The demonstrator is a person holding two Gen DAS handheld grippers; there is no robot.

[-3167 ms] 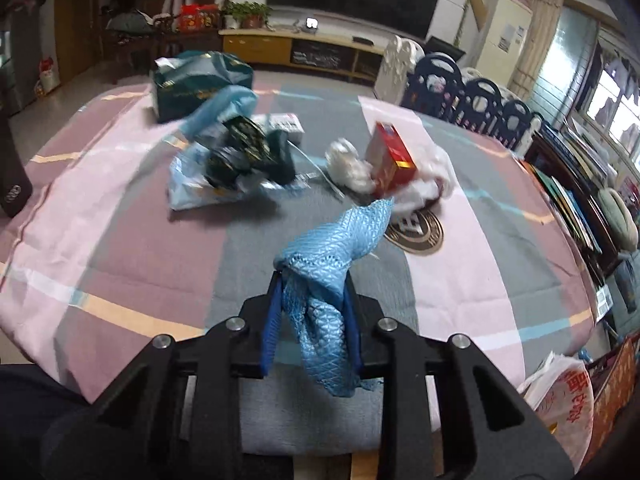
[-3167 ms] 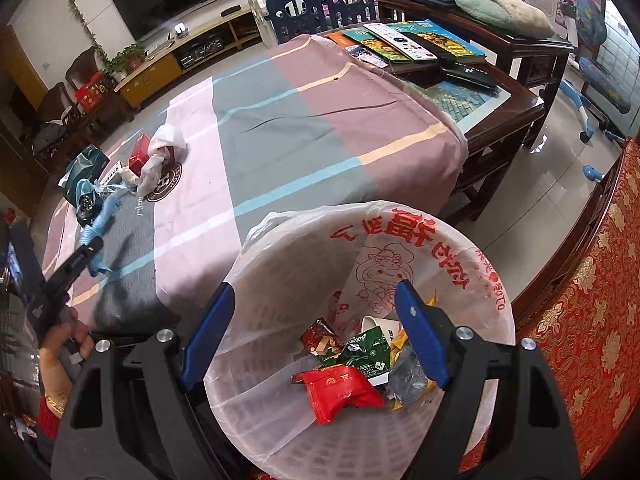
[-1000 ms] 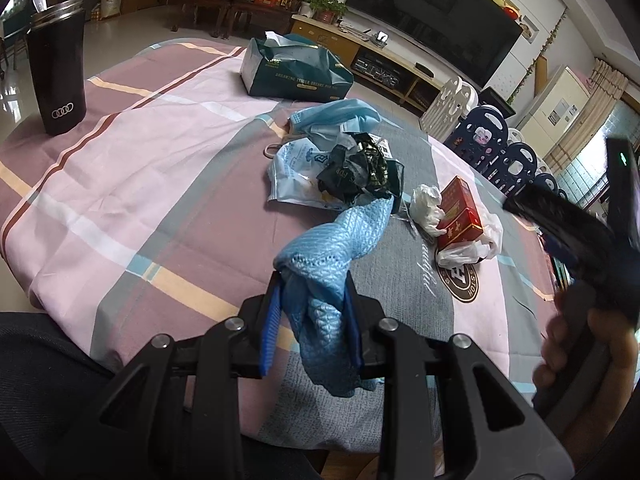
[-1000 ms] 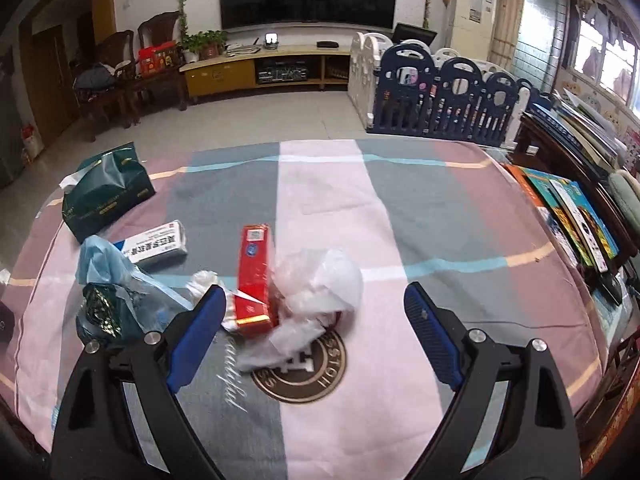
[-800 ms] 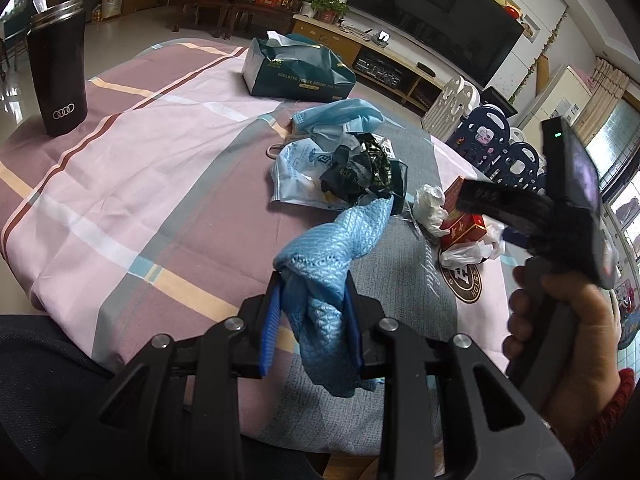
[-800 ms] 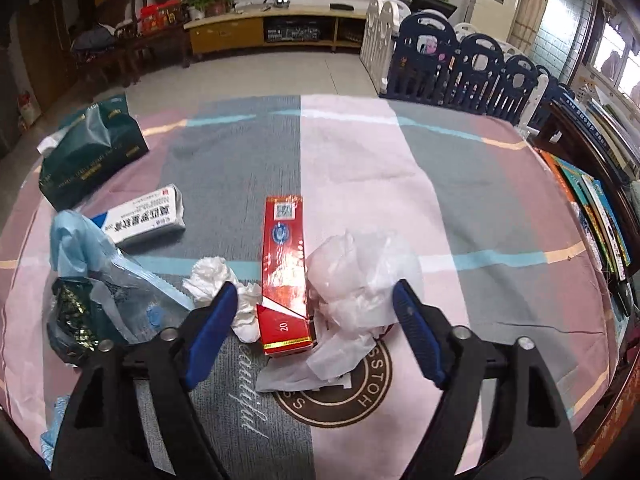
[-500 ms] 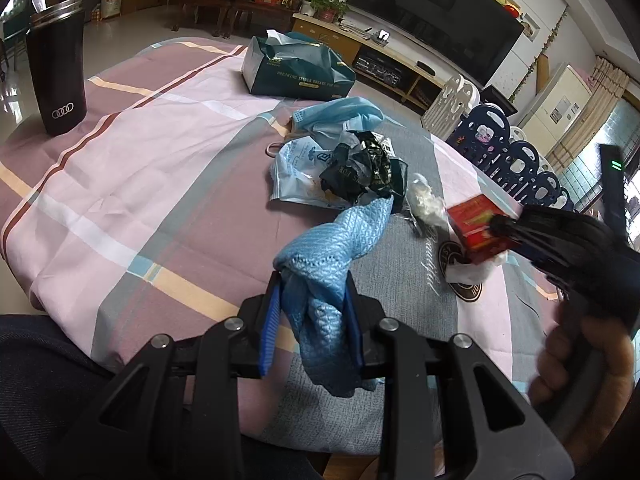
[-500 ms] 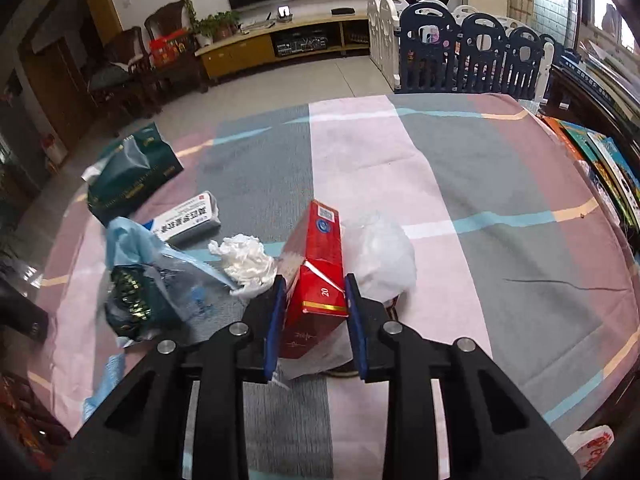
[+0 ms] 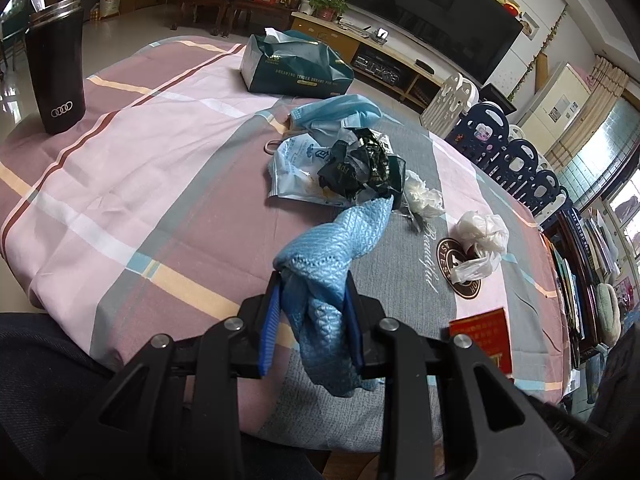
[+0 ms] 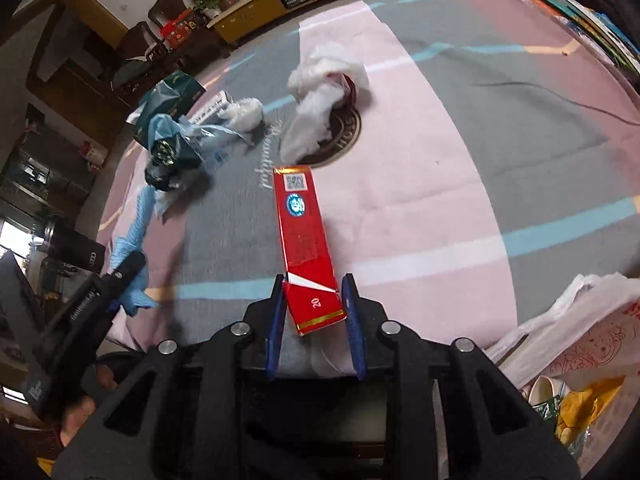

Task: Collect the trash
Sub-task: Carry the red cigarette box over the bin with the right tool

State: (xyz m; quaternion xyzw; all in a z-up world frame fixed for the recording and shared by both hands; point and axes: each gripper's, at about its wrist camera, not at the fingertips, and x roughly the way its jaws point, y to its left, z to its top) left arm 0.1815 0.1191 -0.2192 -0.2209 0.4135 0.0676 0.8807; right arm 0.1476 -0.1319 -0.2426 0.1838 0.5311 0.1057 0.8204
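1. Our right gripper [image 10: 314,304] has just closed its jaws, and the red carton [image 10: 306,240] sits clamped between the blue pads by its near end; the rest of the carton juts forward past the fingertips, above the striped tablecloth [image 10: 460,168].
2. Our left gripper [image 9: 312,308] is narrowed onto a blue cloth [image 9: 332,248], which bunches between the pads, hangs below them and twists forward beyond the tips.
3. Ahead of the right gripper and a little to its right lies a crumpled white plastic bag [image 10: 324,92], partly over a round dark emblem printed on the cloth.
4. Ahead and to the left of the right gripper we see a white tissue wad [image 10: 246,114], then a heap of a dark green wrapper [image 10: 168,160] and pale blue plastic.
5. Low to the right of the right gripper, at the table's edge, stands a bin lined with a white bag [image 10: 580,344], with scraps inside.
6. From the left gripper, the wrapper heap [image 9: 356,168] lies straight ahead, a green tissue pack [image 9: 296,64] beyond it, and a black tumbler [image 9: 58,68] far to the left.
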